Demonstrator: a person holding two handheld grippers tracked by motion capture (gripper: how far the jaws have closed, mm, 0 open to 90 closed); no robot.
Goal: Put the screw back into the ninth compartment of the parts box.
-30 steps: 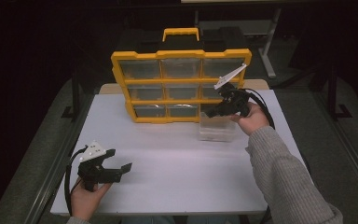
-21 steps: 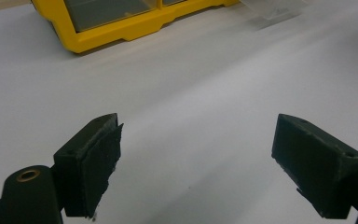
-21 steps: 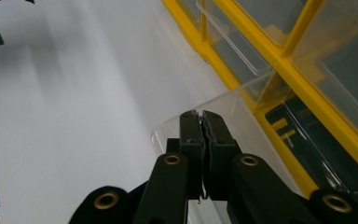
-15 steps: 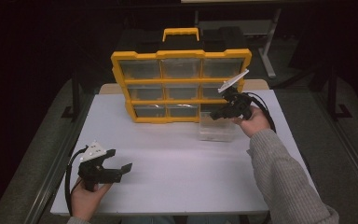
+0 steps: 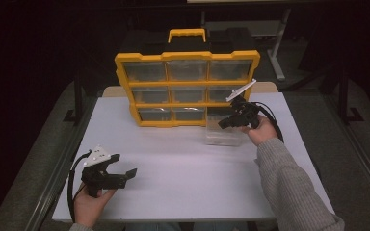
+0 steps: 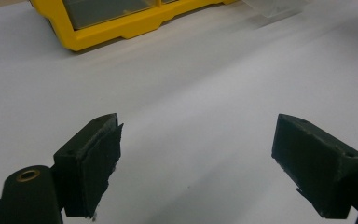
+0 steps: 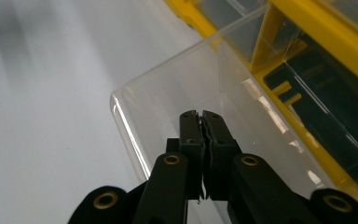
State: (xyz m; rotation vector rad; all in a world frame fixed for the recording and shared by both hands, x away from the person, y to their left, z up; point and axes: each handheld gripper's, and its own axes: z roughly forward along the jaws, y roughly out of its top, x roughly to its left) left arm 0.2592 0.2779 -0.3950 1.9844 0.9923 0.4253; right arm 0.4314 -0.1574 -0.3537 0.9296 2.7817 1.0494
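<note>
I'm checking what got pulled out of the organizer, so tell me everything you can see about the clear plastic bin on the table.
The clear plastic bin is a small open-topped drawer of transparent plastic with rounded corners, and it looks empty. It sits upright on the white table, just in front of the yellow organizer, below its vacant bottom-right slot. The right claw, jaws shut, hovers at its open top; whether it touches the bin is unclear.

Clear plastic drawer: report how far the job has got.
Done: the clear plastic drawer is out of the yellow organiser cabinet, on the white table. In hand: the right gripper, jaws shut, poised over its wall. Left: whatever follows; left gripper idles open.
</note>
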